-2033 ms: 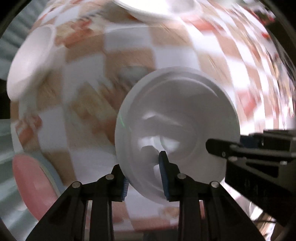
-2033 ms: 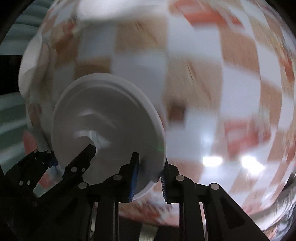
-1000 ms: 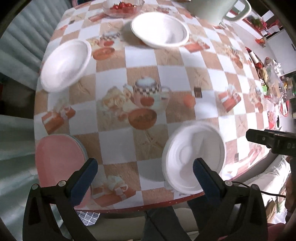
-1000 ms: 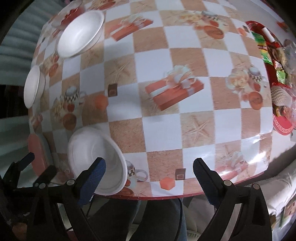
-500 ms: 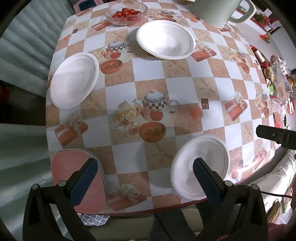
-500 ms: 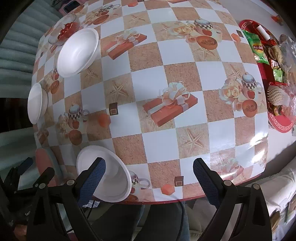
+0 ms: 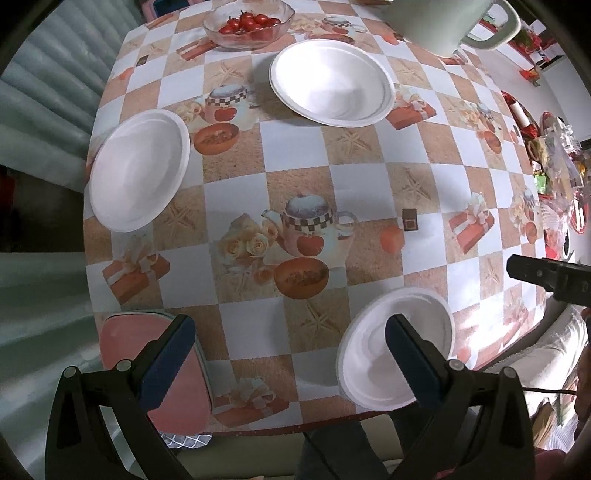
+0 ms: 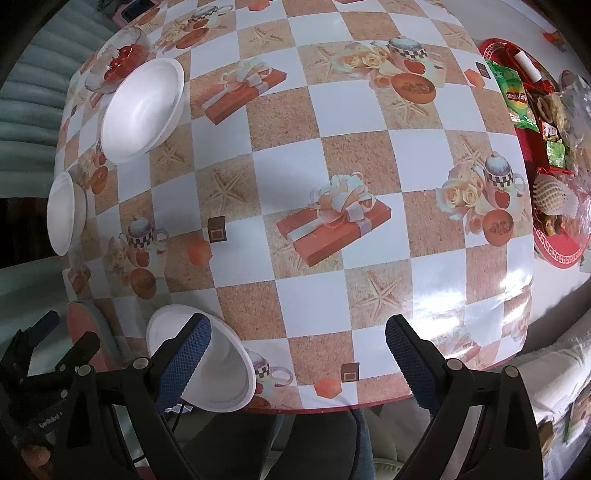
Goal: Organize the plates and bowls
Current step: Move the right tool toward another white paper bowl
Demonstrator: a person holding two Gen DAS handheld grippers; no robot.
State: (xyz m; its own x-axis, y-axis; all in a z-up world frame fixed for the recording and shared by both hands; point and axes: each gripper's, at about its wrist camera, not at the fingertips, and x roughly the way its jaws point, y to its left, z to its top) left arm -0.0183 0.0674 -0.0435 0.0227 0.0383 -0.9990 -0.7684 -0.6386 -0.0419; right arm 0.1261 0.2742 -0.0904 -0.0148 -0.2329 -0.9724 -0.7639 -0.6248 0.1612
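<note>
Checkered table (image 7: 303,177) — near white bowl (image 7: 373,365) partly behind left claw (image 7: 288,350).

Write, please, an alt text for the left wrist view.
Open left gripper hovers above a checkered table holding three white bowls, pink plates at the near-left edge, and a glass bowl of tomatoes at the far side.

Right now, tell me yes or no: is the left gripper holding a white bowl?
No. The left gripper is open and empty above the table, and the nearest white bowl sits on the tablecloth.
</note>
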